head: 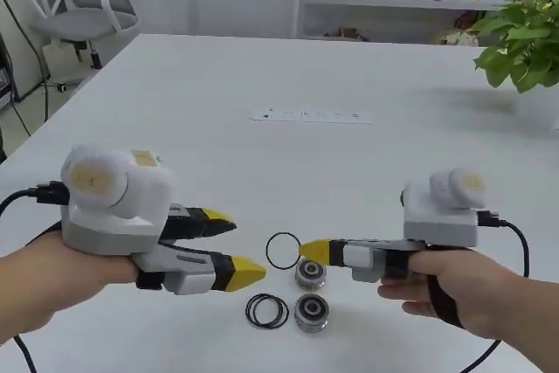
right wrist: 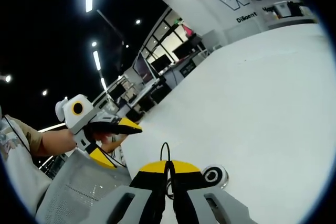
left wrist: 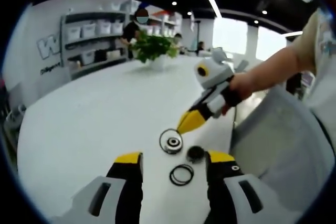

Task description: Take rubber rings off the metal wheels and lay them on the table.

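Note:
Two metal wheels lie side by side on the white table near its front edge, one (head: 310, 274) just behind the other (head: 312, 312). Left of them, loose black rubber rings (head: 250, 310) lie stacked flat on the table. My right gripper (head: 313, 251) is shut on one thin black ring (head: 267, 251) and holds it just above the table beside the farther wheel; the right gripper view has that ring (right wrist: 165, 153) standing up from the closed yellow tips (right wrist: 168, 167). My left gripper (head: 234, 246) hovers open left of the wheels, holding nothing.
A white power strip (head: 310, 115) lies mid-table. A potted plant (head: 520, 32) stands at the far right edge, and an office chair (head: 79, 6) is beyond the far left corner. Shelves with boxes (left wrist: 89, 51) line the wall.

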`<state>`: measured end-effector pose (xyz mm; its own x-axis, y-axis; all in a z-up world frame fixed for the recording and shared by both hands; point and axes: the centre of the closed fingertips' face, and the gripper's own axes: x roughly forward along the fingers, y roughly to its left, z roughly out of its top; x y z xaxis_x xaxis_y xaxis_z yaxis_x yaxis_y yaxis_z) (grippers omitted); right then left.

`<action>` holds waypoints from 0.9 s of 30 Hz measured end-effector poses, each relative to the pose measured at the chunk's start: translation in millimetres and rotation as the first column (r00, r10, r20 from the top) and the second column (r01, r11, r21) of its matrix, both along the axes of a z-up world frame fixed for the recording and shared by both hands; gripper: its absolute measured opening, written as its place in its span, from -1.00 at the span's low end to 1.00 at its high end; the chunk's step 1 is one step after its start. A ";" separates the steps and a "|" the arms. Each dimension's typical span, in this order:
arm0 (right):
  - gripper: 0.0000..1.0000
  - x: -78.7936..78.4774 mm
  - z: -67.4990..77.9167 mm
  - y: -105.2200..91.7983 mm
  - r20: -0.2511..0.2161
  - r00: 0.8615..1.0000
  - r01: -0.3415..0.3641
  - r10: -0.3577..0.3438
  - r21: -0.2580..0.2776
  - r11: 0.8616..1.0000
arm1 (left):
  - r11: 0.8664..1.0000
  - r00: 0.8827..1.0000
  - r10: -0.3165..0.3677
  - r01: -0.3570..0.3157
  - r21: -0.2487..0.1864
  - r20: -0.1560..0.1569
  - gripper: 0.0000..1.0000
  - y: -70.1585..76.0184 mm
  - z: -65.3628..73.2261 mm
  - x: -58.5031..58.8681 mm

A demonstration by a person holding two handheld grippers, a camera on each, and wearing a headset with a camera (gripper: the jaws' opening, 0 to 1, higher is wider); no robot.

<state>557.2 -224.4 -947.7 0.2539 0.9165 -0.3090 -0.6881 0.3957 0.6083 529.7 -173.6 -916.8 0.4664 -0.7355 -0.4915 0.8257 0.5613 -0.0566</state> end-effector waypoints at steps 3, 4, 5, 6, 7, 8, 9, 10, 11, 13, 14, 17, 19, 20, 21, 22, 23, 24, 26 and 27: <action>-1.00 -3.2 -0.8 4.7 -0.005 1.000 -0.016 0.016 -0.003 1.000 | 1.000 1.000 0.024 -0.024 0.007 -0.003 0.05 7.7 -0.9 -2.3; -1.00 -3.4 -1.4 5.8 -0.004 1.000 -0.020 0.020 -0.005 1.000 | 1.000 1.000 0.026 -0.026 0.005 -0.003 0.06 9.1 -0.8 -3.4; -1.00 -3.9 -1.8 6.8 -0.005 1.000 -0.024 0.024 -0.006 1.000 | 1.000 1.000 0.029 -0.029 0.004 -0.003 0.08 10.4 -0.8 -4.2; -1.00 -5.4 -2.0 8.5 -0.008 1.000 -0.029 0.029 -0.006 1.000 | 0.999 0.999 0.033 -0.033 0.002 -0.003 0.09 12.3 -0.8 -5.5; -1.00 -6.3 -2.3 9.6 -0.010 0.999 -0.032 0.032 -0.006 0.999 | 0.999 0.999 0.036 -0.036 0.000 -0.004 0.10 13.8 -1.0 -5.9; -1.00 -7.3 -3.3 11.2 -0.011 0.999 -0.037 0.037 -0.008 0.999 | 0.999 0.999 0.040 -0.040 -0.003 -0.005 0.12 15.4 -1.1 -6.8; -1.00 -8.3 -4.0 12.2 -0.012 0.999 -0.042 0.042 -0.010 0.999 | 0.999 0.999 0.042 -0.042 -0.005 -0.006 0.13 16.5 -1.0 -7.7; -1.00 -10.2 -4.9 13.9 -0.014 0.999 -0.050 0.049 -0.015 0.999 | 0.999 0.999 0.045 -0.045 -0.006 -0.008 0.15 17.6 -1.1 -8.6; -1.00 -10.6 -5.2 14.3 -0.014 0.999 -0.052 0.051 -0.016 0.999 | 0.999 0.999 0.046 -0.046 -0.009 -0.011 0.17 19.3 -1.5 -9.5; -1.00 -12.6 -7.2 16.5 -0.020 0.998 -0.065 0.064 -0.020 0.998 | 0.999 0.999 0.047 -0.047 -0.009 -0.013 0.20 21.1 -2.0 -11.8; -1.00 -13.9 -7.9 17.8 -0.024 0.997 -0.071 0.071 -0.023 0.997 | 0.999 0.999 0.046 -0.046 -0.011 -0.014 0.22 22.1 -2.1 -13.8; -1.00 -15.9 -10.1 20.4 -0.028 0.996 -0.084 0.083 -0.031 0.996 | 0.999 0.999 0.043 -0.043 -0.004 -0.014 0.28 25.2 -3.4 -17.8; -1.00 -16.3 -12.2 22.2 -0.031 0.995 -0.092 0.091 -0.038 0.995 | 0.999 0.999 0.038 -0.038 0.006 -0.009 0.33 28.0 -4.8 -19.7; -1.00 -16.9 -13.5 23.5 -0.033 0.995 -0.097 0.096 -0.041 0.994 | 0.999 0.999 0.035 -0.035 0.006 -0.010 0.36 29.1 -5.0 -20.8; -1.00 -17.3 -14.4 24.3 -0.035 0.995 -0.100 0.099 -0.044 0.994 | 0.999 0.999 0.035 -0.035 0.005 -0.010 0.39 29.7 -4.9 -21.6; -1.00 -18.3 -15.1 25.4 -0.036 0.994 -0.104 0.103 -0.047 0.993 | 0.999 0.999 0.036 -0.036 0.003 -0.010 0.42 30.3 -4.6 -22.2; -1.00 -19.3 -17.0 26.6 -0.040 0.993 -0.109 0.107 -0.053 0.993 | 0.999 0.999 0.039 -0.039 -0.001 -0.010 0.43 31.3 -4.3 -23.0; -1.00 -19.3 -19.3 27.2 -0.044 0.993 -0.112 0.110 -0.059 0.992 | 0.999 0.999 0.041 -0.041 -0.003 -0.012 0.43 31.8 -4.3 -23.5; -1.00 -20.8 -24.0 29.0 -0.053 0.992 -0.121 0.117 -0.072 0.990 | 0.999 0.999 0.045 -0.045 -0.005 -0.013 0.44 33.5 -4.5 -24.4; -1.00 -22.5 -26.9 30.0 -0.059 0.990 -0.129 0.125 -0.082 0.988 | 0.999 0.999 0.048 -0.048 -0.005 -0.013 0.45 34.6 -4.6 -25.0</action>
